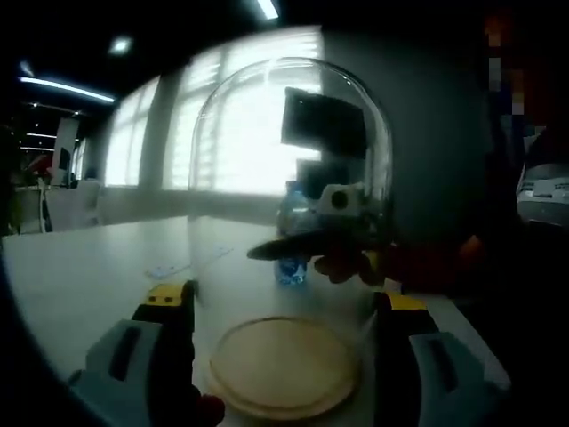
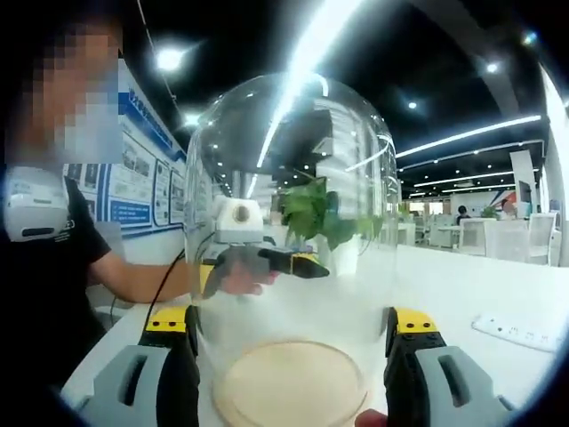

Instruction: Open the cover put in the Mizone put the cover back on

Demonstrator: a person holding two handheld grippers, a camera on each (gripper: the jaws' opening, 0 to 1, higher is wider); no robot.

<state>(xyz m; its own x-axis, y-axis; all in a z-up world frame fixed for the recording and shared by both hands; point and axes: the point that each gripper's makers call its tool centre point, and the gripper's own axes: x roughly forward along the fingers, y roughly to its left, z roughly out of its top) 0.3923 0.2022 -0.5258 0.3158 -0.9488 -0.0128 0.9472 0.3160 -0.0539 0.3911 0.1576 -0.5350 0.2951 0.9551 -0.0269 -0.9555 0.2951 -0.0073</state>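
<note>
While I look along the left hand-held gripper (image 1: 283,307), its jaws stand on either side of the clear glass cover (image 1: 291,178), pressed to its walls, so it is clamped on the cover. My right hand-held gripper (image 2: 290,334) grips the same cover (image 2: 289,205) from the opposite side. Under the dome a round wooden base (image 1: 283,365) rests on the white bench (image 1: 89,267). Seen through the glass, the blue Mizone bottle (image 1: 292,233) stands upright on the bench beyond the cover, outside it.
</note>
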